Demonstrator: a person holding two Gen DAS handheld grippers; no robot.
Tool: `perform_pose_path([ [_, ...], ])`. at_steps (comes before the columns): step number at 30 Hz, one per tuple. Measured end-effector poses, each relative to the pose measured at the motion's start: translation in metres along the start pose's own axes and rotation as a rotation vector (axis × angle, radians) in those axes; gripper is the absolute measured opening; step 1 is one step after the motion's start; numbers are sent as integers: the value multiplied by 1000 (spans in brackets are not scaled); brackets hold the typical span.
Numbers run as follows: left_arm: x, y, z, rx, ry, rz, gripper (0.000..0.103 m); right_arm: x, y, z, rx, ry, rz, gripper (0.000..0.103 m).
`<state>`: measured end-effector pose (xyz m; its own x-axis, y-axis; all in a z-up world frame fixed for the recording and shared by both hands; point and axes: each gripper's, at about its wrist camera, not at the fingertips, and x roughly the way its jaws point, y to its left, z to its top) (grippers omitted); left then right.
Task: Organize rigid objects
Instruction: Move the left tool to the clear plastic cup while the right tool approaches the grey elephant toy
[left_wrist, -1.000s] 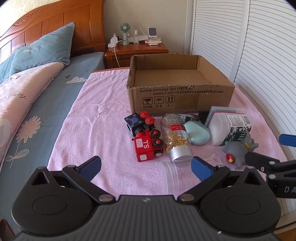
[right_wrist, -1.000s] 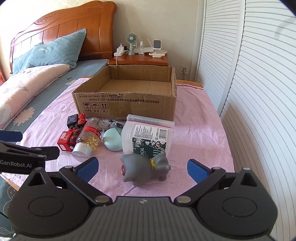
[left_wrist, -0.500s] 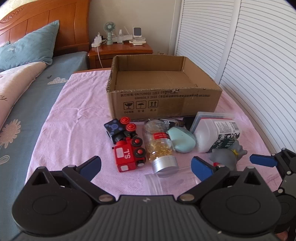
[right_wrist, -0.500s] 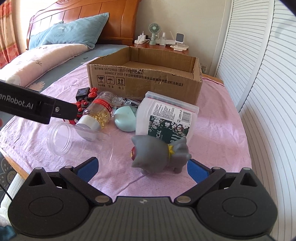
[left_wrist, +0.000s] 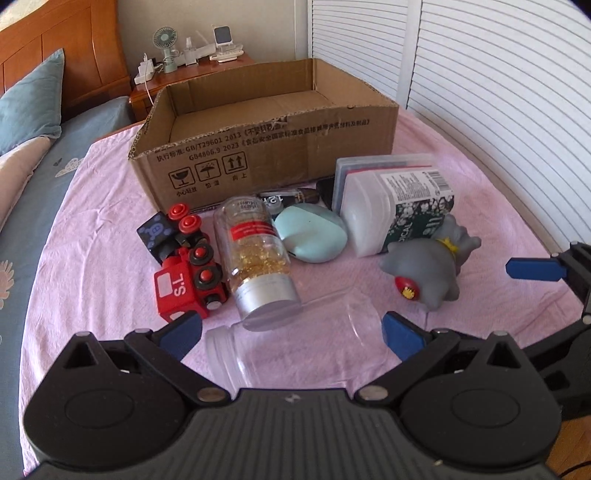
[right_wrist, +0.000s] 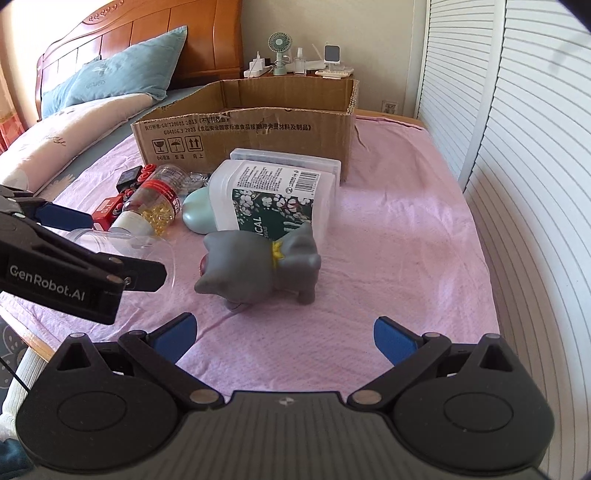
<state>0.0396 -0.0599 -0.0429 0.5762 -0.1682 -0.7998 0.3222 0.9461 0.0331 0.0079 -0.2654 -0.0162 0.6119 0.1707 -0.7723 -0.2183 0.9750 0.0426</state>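
Note:
An empty clear plastic jar (left_wrist: 295, 343) lies on its side on the pink cloth, between the fingers of my open left gripper (left_wrist: 291, 334). Behind it lie a capsule bottle (left_wrist: 255, 254), a red toy train (left_wrist: 184, 277), a mint case (left_wrist: 314, 232) and a white swab tub (left_wrist: 391, 206). A grey toy cat (right_wrist: 258, 266) stands just ahead of my open right gripper (right_wrist: 284, 338), nothing between its fingers. The open cardboard box (left_wrist: 266, 147) sits behind the pile; its visible inside is bare.
White louvred doors (right_wrist: 517, 147) run along the right. The cloth's near edge (right_wrist: 33, 339) drops off at lower left. A nightstand (right_wrist: 295, 70) with a fan stands behind the box; pillows (right_wrist: 118, 77) lie to the left.
Both grippers moved forward and lower toward the pile. The clear jar now lies between the left fingers, and the grey cat is closer to the right gripper.

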Motion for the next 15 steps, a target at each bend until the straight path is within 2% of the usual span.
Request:
perform_pose_path([
  [7,0,22,-20,5,34,43,102,12,-6,-1,-24,27,14,103],
  [10,6,31,-30,-31,53,32,102,14,-6,-2,-47,19,4,103],
  [12,8,36,-36,-93,37,8,102,15,-6,-2,-57,15,-1,103],
  [15,7,37,-39,-129,21,24,102,18,-3,-1,-71,12,-11,103],
])
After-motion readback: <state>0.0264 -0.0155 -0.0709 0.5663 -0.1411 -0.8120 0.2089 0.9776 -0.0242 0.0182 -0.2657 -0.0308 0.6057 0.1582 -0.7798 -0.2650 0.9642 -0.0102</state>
